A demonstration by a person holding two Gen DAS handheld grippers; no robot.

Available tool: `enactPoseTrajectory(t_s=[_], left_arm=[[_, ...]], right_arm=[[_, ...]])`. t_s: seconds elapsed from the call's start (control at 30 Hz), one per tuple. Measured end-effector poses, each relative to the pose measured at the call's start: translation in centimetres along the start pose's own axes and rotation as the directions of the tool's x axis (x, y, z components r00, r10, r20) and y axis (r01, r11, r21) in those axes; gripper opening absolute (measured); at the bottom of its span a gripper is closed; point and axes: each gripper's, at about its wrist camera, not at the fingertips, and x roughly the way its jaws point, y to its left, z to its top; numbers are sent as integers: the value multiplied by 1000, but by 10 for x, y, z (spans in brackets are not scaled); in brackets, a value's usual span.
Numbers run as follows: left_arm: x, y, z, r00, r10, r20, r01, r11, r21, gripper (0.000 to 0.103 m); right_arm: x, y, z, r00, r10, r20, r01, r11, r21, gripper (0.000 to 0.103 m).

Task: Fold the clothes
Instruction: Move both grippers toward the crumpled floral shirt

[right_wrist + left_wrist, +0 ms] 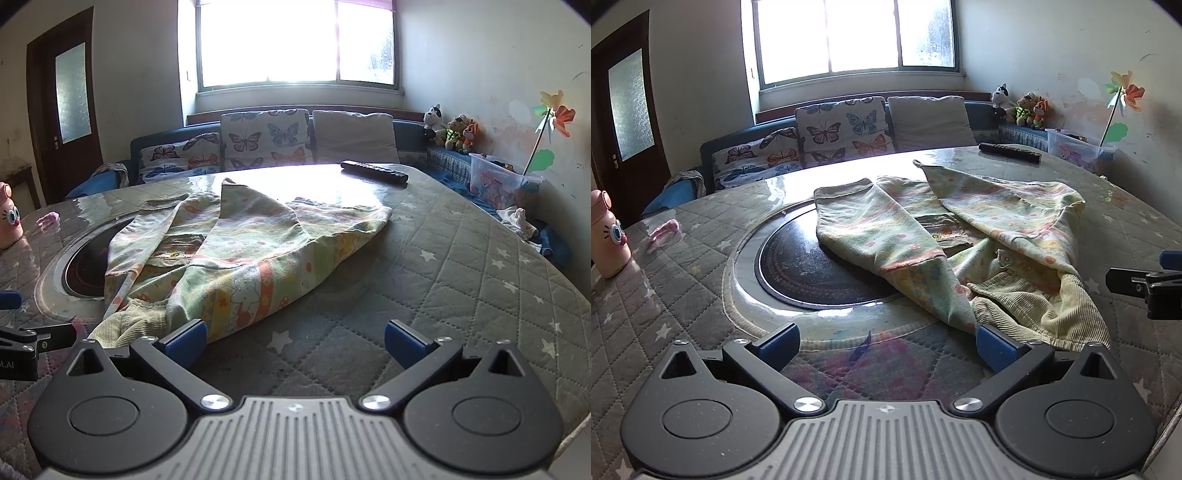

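A small green patterned garment (pixel 960 236) with a corduroy outer side lies partly folded on the round table, its sleeves turned inward. It also shows in the right wrist view (pixel 236 251). My left gripper (pixel 886 345) is open and empty, its right fingertip (pixel 995 345) just at the garment's near hem. My right gripper (pixel 293 343) is open and empty, its left fingertip (pixel 184 341) at the garment's near corner. The right gripper (pixel 1145 284) shows at the right edge of the left wrist view.
The table has a quilted grey cover (pixel 461 266) and a round dark inset (pixel 812 269). A remote control (pixel 1010 152) lies at the far edge. A pink bottle (pixel 607 236) and a small pink object (pixel 665 229) stand left. A sofa (pixel 849 133) is behind.
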Motion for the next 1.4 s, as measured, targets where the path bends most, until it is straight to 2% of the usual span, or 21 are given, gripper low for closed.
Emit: enactPoseTrajectory(t_s=[1.4], left_arm=[[5, -11, -10, 998, -32, -47, 34, 999, 37, 103]], right_arm=[[0, 9, -2, 999, 41, -19, -41, 999, -23, 103]])
